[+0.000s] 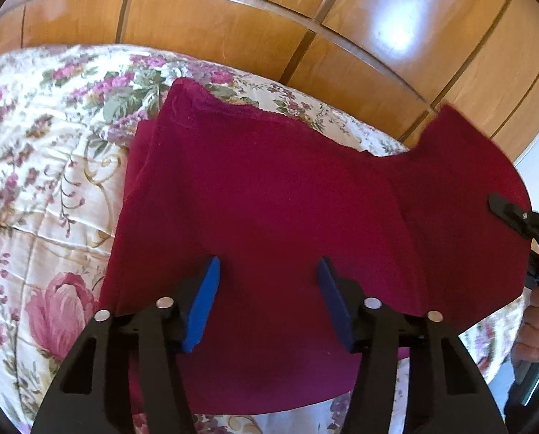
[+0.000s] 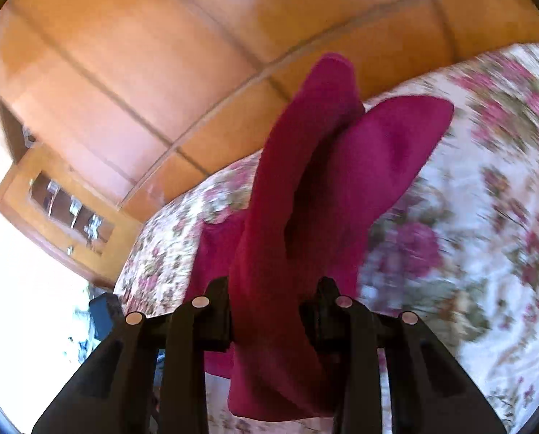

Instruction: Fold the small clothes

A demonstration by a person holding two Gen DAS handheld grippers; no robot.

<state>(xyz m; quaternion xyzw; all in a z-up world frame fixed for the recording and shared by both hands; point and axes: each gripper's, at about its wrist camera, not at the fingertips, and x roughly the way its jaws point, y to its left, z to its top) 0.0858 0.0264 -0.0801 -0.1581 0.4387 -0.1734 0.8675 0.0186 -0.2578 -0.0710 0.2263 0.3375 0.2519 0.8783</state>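
In the right wrist view we find the floral bedspread (image 2: 486,199) smeared by motion blur, its flowers unreadable. The crimson garment (image 2: 305,181) covers the right tool (image 2: 273,311) pads entirely. In the left wrist view the garment's near edge hides behind the left tool (image 1: 267,300).

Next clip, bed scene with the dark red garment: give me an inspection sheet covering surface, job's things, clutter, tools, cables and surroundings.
Surface: floral bedspread, quilted.
Job's things: one dark red garment, mostly spread on the bedspread, its right side lifted.
Clutter: nothing seen.
Tools: left tool over the garment's near edge, pads apart and not pressing cloth; right tool shut on a raised bunch of the garment; a hand holds its handle.
Cables: nothing seen.
Surroundings: wooden panelling behind the bed; a small glass-fronted wooden door.
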